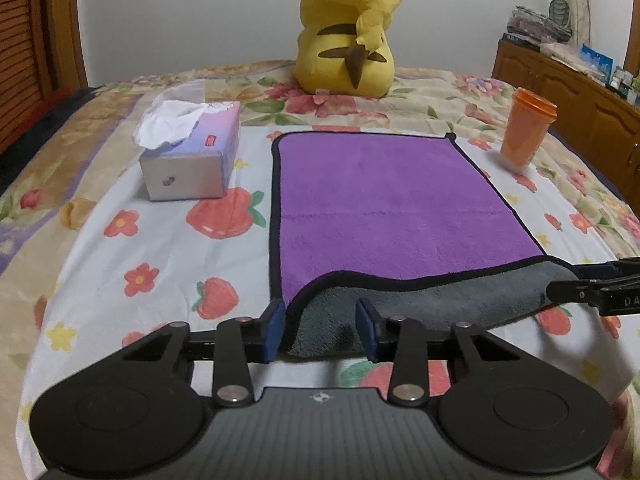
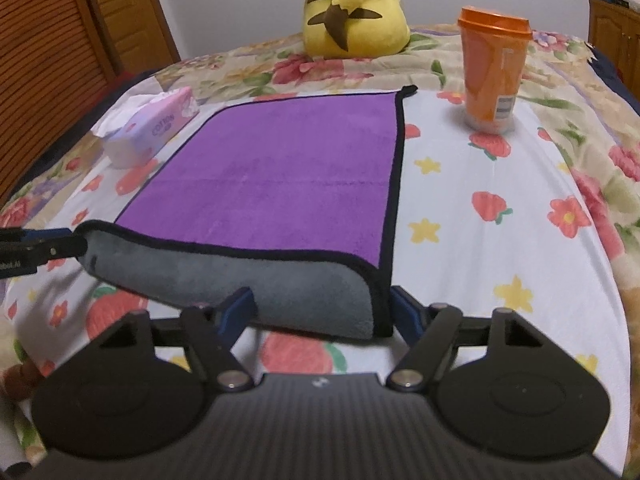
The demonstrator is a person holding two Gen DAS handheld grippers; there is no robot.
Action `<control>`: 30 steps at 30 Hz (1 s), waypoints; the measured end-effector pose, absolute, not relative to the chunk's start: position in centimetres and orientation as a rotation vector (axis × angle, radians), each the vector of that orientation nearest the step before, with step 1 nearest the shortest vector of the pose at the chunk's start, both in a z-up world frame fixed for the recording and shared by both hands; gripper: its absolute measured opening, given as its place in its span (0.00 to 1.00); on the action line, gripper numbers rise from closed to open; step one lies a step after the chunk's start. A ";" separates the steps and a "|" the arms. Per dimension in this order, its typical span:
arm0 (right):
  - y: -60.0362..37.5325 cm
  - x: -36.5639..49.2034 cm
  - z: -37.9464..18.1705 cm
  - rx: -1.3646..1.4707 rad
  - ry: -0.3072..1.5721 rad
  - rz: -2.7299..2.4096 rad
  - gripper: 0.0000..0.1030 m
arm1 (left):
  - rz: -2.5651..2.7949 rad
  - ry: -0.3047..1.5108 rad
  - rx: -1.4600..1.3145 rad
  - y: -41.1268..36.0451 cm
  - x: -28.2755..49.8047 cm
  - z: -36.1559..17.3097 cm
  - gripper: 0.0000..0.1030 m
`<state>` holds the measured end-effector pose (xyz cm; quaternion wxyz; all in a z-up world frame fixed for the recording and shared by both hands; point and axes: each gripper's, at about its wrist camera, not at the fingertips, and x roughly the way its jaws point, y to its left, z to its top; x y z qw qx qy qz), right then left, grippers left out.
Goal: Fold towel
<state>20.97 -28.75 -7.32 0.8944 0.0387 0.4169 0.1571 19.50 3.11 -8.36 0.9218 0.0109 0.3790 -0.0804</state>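
A purple towel (image 1: 392, 200) with a black hem and grey underside lies on the bed; it also shows in the right wrist view (image 2: 280, 176). Its near edge is lifted off the sheet and curled, showing the grey side. My left gripper (image 1: 322, 330) has its jaws apart around the near left corner, the pads not closed on the cloth. My right gripper (image 2: 320, 312) has its jaws apart around the near right corner. Each gripper shows at the edge of the other's view, the right one in the left wrist view (image 1: 596, 292) and the left one in the right wrist view (image 2: 40, 250).
A tissue box (image 1: 192, 152) stands left of the towel. An orange cup (image 1: 526, 132) stands to its right. A yellow plush toy (image 1: 348, 40) sits behind it. The bed carries a white strawberry-print sheet (image 1: 160, 248). A wooden cabinet (image 1: 568, 92) stands at right.
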 end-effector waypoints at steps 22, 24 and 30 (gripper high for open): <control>-30.6 22.9 -8.1 0.141 0.894 0.347 0.29 | -0.168 0.808 0.062 3.2 19.9 -9.6 0.26; -30.7 22.9 -8.0 0.145 0.894 0.350 0.21 | -0.165 0.809 0.063 3.2 20.0 -9.6 0.26; -30.9 22.9 -7.8 0.123 0.898 0.348 0.06 | -0.164 0.809 0.060 3.4 20.0 -9.6 0.24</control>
